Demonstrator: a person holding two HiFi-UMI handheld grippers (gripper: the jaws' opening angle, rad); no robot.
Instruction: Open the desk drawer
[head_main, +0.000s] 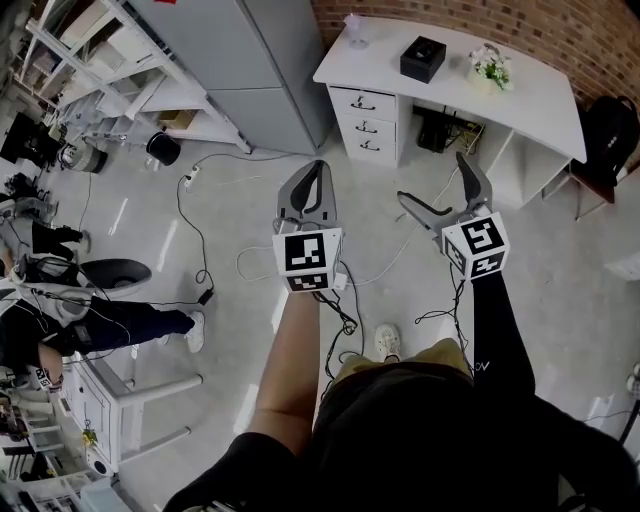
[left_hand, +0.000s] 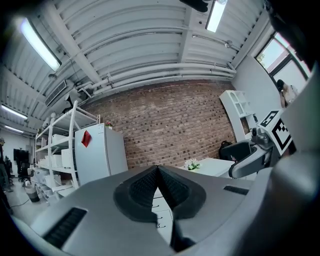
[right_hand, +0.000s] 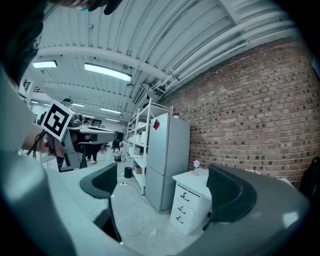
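- White desk (head_main: 450, 75) sits up around 1 o'clock in the head view, backed against a brick wall (head_main: 560, 25).
- The drawer stack (head_main: 366, 125) is at the desk's left end, close to 12 o'clock. It's three drawers with dark handles, all pushed in flush.
- Left gripper (head_main: 318, 172) is pressed together, pads meeting with nothing between them. It hangs in the air over the floor, pointing toward the drawers and well apart from them.
- Right gripper (head_main: 432, 178) is at 3 o'clock of the left one, spread wide and empty, also well short of the desk. In the right gripper view the drawer stack shows far off in the gap between its jaws.
- On the desktop there's a black box (head_main: 423, 58) with a little pot of flowers (head_main: 491, 66) at its 3 o'clock. Some small clear thing (head_main: 356, 30) stands at the left corner, can't tell what it is.
- Grey fridge (head_main: 255, 60) stands at 9 o'clock of the desk, and cables (head_main: 190, 215) trail over the floor at 8 o'clock of the drawers.
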